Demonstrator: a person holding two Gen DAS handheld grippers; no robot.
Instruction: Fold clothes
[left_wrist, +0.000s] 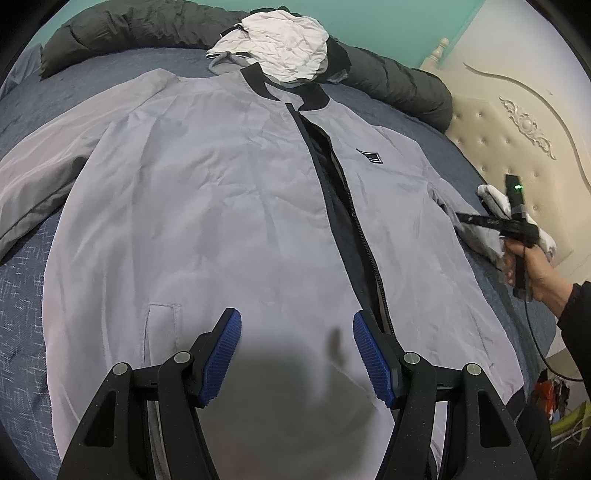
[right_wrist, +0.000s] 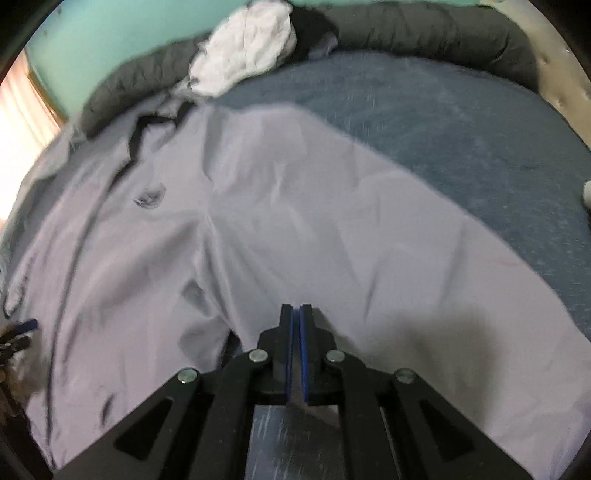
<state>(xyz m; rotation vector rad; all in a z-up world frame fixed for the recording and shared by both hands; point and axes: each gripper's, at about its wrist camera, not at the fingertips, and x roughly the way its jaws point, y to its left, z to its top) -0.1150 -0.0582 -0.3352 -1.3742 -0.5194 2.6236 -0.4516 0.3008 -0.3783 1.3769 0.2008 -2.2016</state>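
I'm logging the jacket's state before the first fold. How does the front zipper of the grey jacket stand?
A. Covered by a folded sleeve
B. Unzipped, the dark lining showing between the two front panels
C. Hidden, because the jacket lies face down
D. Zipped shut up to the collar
B: in the left wrist view the zipper of the grey jacket runs open from collar to hem, with dark lining between the panels.

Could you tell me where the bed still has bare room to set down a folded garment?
The widest bare patch of blue bedspread lies between the grey jacket and the padded headboard, in front of the dark rolled duvet. A narrower strip runs beside the jacket's other sleeve. It is crowded by the collar, where the crumpled white garment sits.
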